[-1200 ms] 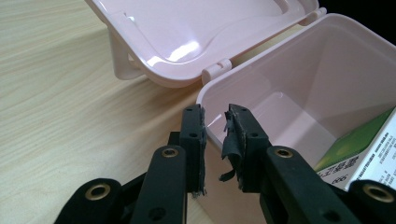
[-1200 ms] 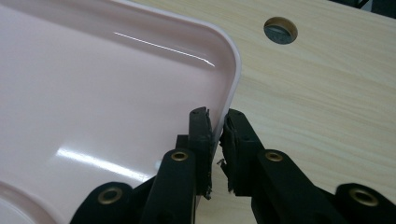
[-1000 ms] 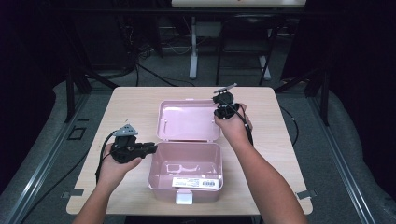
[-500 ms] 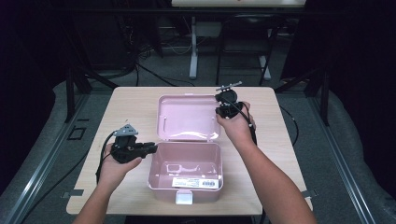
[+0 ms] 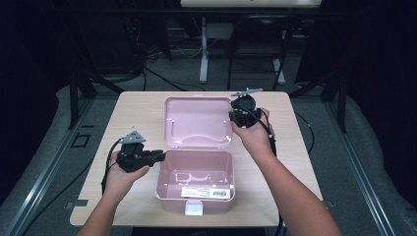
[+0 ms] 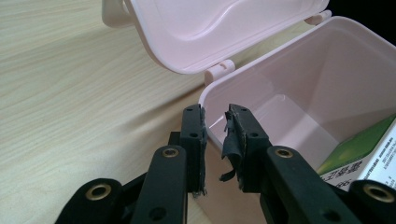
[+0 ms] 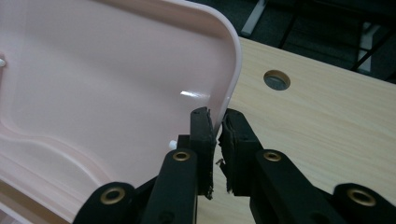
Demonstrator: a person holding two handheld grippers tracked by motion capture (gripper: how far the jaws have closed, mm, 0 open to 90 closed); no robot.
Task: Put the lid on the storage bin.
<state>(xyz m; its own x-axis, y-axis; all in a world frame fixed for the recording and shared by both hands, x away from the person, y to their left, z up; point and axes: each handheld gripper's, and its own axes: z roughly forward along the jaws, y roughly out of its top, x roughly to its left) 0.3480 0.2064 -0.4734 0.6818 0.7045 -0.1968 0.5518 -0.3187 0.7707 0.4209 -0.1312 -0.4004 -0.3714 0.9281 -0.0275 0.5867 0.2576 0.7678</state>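
The pink box (image 5: 195, 181) sits at the table's (image 5: 295, 147) near edge, centre, its lid (image 5: 197, 122) hinged back toward the far edge. The right gripper (image 5: 235, 117) pinches the lid's right rim; in the right gripper view both jaws clamp that thin edge. The left gripper (image 5: 160, 156) straddles the box's left wall, its 2 jaws either side of the rim and seemingly touching it. To close the lid well, I judge the left should hold the box steady while the right swings the lid in an arc about the hinge (image 6: 219, 71), without twisting the rim.
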